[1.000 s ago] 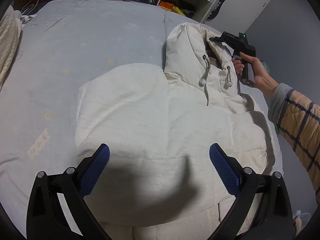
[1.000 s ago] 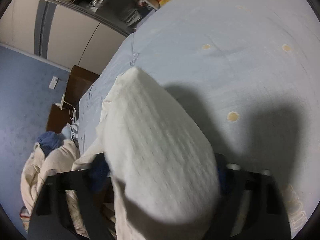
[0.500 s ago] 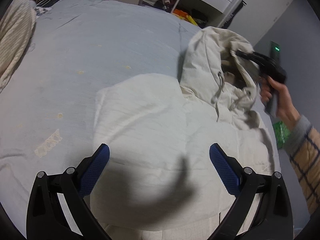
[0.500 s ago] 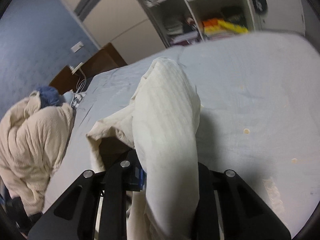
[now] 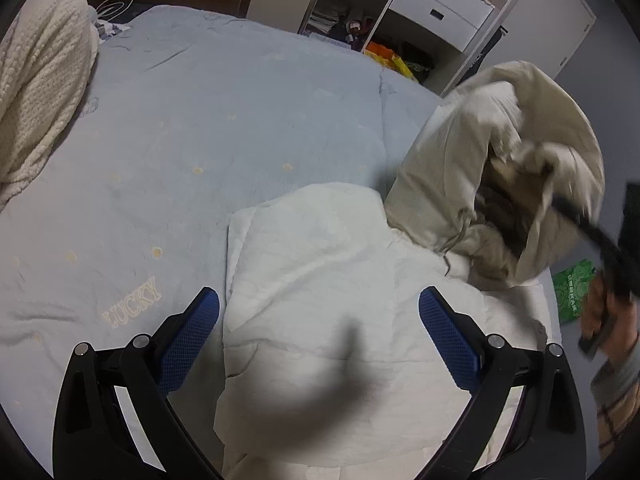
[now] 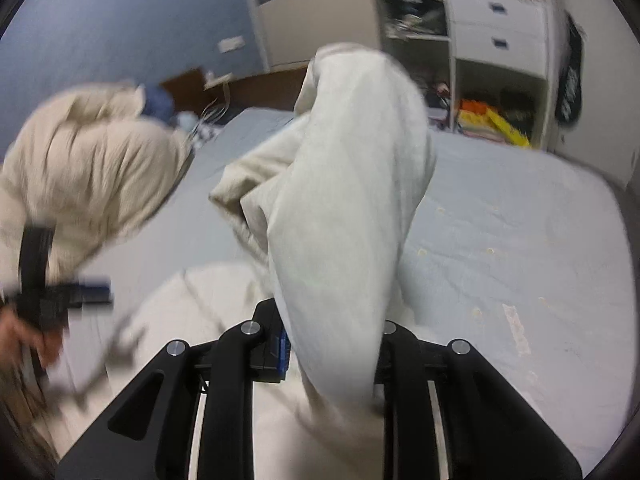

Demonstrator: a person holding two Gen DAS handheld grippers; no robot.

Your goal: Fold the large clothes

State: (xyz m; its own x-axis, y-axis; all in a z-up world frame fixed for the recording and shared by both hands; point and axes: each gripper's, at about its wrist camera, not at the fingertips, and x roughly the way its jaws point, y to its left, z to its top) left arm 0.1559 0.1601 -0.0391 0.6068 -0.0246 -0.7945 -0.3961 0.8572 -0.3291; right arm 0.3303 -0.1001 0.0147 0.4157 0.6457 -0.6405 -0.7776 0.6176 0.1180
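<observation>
A cream hooded puffer jacket (image 5: 332, 288) lies on the light blue bed (image 5: 200, 128), its sleeves folded in over the body. My left gripper (image 5: 318, 332) is open and empty, hovering above the jacket's lower body. My right gripper (image 6: 332, 348) is shut on the jacket's hood (image 6: 352, 168) and holds it up off the bed. In the left wrist view the lifted hood (image 5: 500, 168) stands at the right, with the right gripper (image 5: 576, 216) blurred beside it. The right fingertips are hidden by the cloth.
A cream knitted blanket (image 5: 36, 92) is heaped at the bed's left edge, also in the right wrist view (image 6: 88, 176). White drawers and shelves (image 5: 432, 4) stand beyond the bed's far side. A green packet (image 5: 574, 292) lies on the floor at the right.
My right gripper has lifted the hood from flat on the bed and swung it up and toward the jacket's body. My left gripper stays open and has tilted to look farther up the bed.
</observation>
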